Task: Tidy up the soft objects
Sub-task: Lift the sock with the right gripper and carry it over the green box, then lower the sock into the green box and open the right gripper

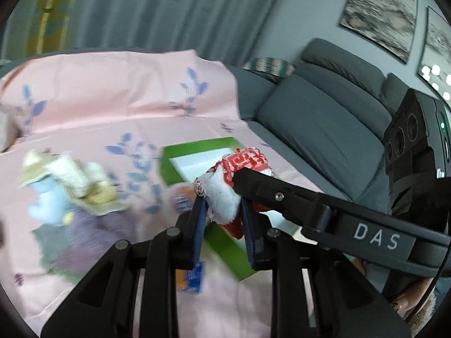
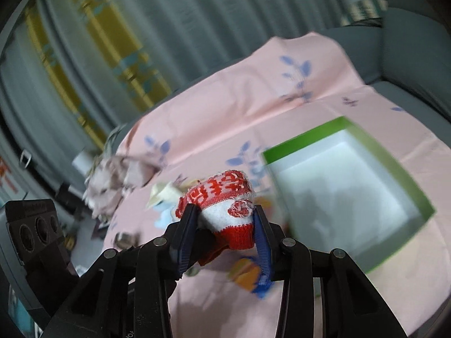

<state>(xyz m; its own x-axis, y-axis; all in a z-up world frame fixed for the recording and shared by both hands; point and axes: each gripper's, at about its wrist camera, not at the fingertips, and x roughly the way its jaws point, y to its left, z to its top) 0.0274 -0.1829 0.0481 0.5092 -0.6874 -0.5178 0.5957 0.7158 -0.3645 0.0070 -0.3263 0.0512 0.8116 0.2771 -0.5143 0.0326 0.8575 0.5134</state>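
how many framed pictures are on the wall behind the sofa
2. One framed picture hangs above the grey sofa; the second framed picture is beside it, cut off by the image's right edge. More may be hidden.

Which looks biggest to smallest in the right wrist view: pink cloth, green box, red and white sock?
1. pink cloth
2. green box
3. red and white sock, though nearness to the camera enlarges it.

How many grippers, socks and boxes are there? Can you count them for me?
Grippers: 2, the left gripper and the right gripper
Socks: 1, the red-and-white sock
Boxes: 1, the green box
Total: 4
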